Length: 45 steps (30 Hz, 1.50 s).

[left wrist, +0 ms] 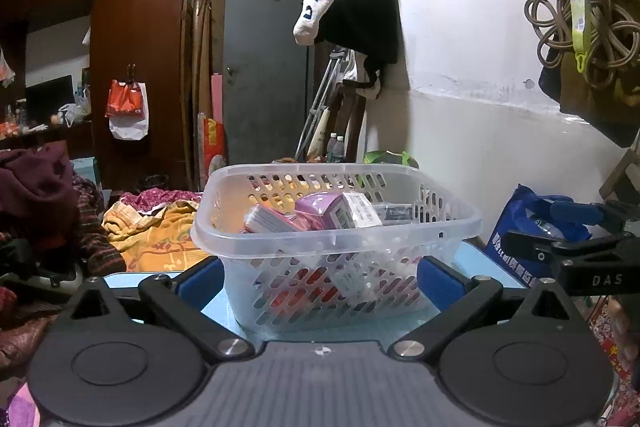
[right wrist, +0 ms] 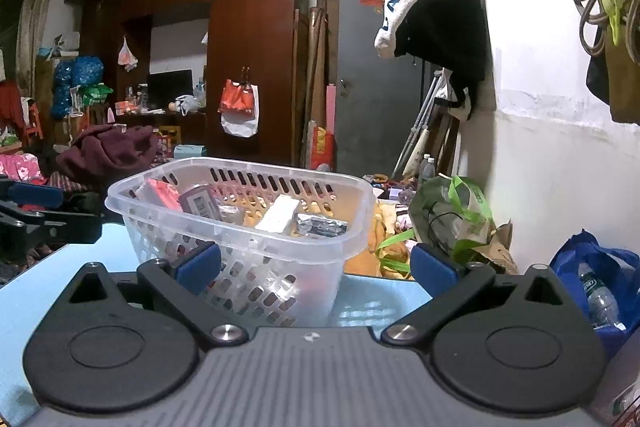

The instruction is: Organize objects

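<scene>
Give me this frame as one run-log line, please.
left gripper: open, empty | right gripper: open, empty | basket: on blue table, holds packets | stage: items binned

Black linkages, blue-padded jaws, silver screws.

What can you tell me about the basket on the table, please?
The basket is a clear, slightly milky plastic tub with a wide rolled rim and slotted walls. It stands upright on the light blue table, and both open grippers, left and right, face it without touching. Inside lie several small packets: pink and purple ones, a white box and a silvery pack, piled loosely below the rim.
</scene>
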Each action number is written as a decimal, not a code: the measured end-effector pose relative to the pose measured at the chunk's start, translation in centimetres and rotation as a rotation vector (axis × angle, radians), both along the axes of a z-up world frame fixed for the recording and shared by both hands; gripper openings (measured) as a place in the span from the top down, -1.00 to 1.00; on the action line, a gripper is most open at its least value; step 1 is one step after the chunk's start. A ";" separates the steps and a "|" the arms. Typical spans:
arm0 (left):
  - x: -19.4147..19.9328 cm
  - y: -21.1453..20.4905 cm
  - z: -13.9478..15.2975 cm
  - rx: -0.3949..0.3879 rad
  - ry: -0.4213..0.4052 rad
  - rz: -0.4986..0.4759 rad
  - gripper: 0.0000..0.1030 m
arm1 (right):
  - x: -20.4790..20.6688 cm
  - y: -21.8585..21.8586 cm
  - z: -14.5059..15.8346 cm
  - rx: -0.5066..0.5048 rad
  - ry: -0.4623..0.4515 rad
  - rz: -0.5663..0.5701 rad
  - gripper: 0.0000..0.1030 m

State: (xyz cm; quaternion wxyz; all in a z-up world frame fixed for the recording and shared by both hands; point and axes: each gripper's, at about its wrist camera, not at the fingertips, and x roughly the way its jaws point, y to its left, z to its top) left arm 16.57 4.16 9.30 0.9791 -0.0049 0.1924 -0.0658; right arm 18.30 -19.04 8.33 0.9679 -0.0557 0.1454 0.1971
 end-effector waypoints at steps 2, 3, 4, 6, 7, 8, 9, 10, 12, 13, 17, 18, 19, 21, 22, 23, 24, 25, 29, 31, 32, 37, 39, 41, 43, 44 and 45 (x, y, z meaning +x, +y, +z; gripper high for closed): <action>-0.1 -0.2 -0.1 0.009 -0.003 0.006 -1.00 | 0.1 -0.1 -0.1 0.003 0.006 0.000 -1.00; -0.2 -0.2 -0.2 0.010 -0.004 0.008 -1.00 | 0.1 -0.3 -0.2 0.008 0.008 0.000 -1.00; -0.2 -0.3 -0.2 0.011 -0.004 0.007 -1.00 | 0.2 -0.3 -0.2 0.013 0.011 0.001 -1.00; -0.1 -0.6 -0.3 0.013 -0.002 0.004 -1.00 | 0.3 -0.6 -0.3 0.021 0.017 0.003 -1.00; -0.1 -0.7 -0.3 0.017 -0.002 0.005 -1.00 | 0.3 -0.6 -0.4 0.023 0.019 0.002 -1.00; 0.0 -0.8 -0.4 0.021 -0.002 0.006 -1.00 | 0.3 -0.6 -0.4 0.024 0.019 0.001 -1.00; 0.0 -0.9 -0.4 0.024 -0.002 0.008 -1.00 | 0.4 -0.7 -0.3 0.024 0.020 0.001 -1.00; 0.0 -0.9 -0.4 0.023 -0.003 0.010 -1.00 | 0.3 -0.7 -0.4 0.024 0.021 0.002 -1.00; -0.1 -0.9 -0.4 0.020 -0.004 0.012 -1.00 | 0.3 -0.7 -0.3 0.026 0.021 0.001 -1.00; -0.1 -0.9 -0.4 0.018 -0.005 0.014 -1.00 | 0.4 -0.8 -0.3 0.027 0.021 0.000 -1.00; -0.2 -0.8 -0.4 0.013 -0.011 0.019 -1.00 | 0.4 -1.0 -0.3 0.040 0.021 0.001 -1.00; -0.2 -0.8 -0.4 0.012 -0.014 0.022 -1.00 | 0.4 -1.0 -0.3 0.043 0.022 0.001 -1.00; -0.3 -0.9 -0.4 0.012 -0.016 0.024 -1.00 | 0.4 -1.0 -0.3 0.044 0.023 0.002 -1.00; -0.3 -0.9 -0.5 0.011 -0.018 0.025 -1.00 | 0.4 -1.1 -0.4 0.044 0.023 0.004 -1.00; -0.3 -0.9 -0.5 0.010 -0.018 0.025 -1.00 | 0.4 -1.1 -0.4 0.043 0.022 0.005 -1.00; -0.4 -0.9 -0.5 0.011 -0.019 0.025 -1.00 | 0.4 -1.1 -0.5 0.043 0.021 0.005 -1.00; -0.4 -0.9 -0.5 0.011 -0.020 0.025 -1.00 | 0.3 -1.1 -0.5 0.043 0.021 0.006 -1.00; -0.4 -0.9 -0.5 0.012 -0.021 0.026 -1.00 | 0.3 -1.1 -0.5 0.043 0.022 0.006 -1.00; -0.4 -1.0 -0.6 0.012 -0.024 0.029 -1.00 | 0.3 -1.1 -0.6 0.042 0.019 0.007 -1.00; -0.5 -1.1 -0.6 0.013 -0.025 0.030 -1.00 | 0.3 -1.1 -0.6 0.045 0.020 0.008 -1.00; -0.4 -1.1 -0.6 0.011 -0.025 0.030 -1.00 | 0.2 -1.2 -0.6 0.046 0.020 0.008 -1.00; -0.4 -1.2 -0.7 0.011 -0.026 0.030 -1.00 | 0.1 -1.3 -0.6 0.050 0.018 0.009 -1.00; -0.4 -1.1 -0.6 0.012 -0.025 0.031 -1.00 | 0.1 -1.3 -0.7 0.050 0.019 0.009 -1.00; -0.5 -1.2 -0.7 0.013 -0.027 0.032 -1.00 | 0.1 -1.4 -0.7 0.050 0.020 0.010 -1.00; -0.5 -1.3 -0.7 0.011 -0.025 0.031 -1.00 | 0.1 -1.4 -0.7 0.051 0.020 0.011 -1.00; -0.5 -1.3 -0.7 0.011 -0.025 0.030 -1.00 | 0.1 -1.4 -0.7 0.051 0.020 0.012 -1.00; -0.4 -1.4 -0.7 0.010 -0.025 0.031 -1.00 | 0.0 -1.4 -0.7 0.051 0.020 0.013 -1.00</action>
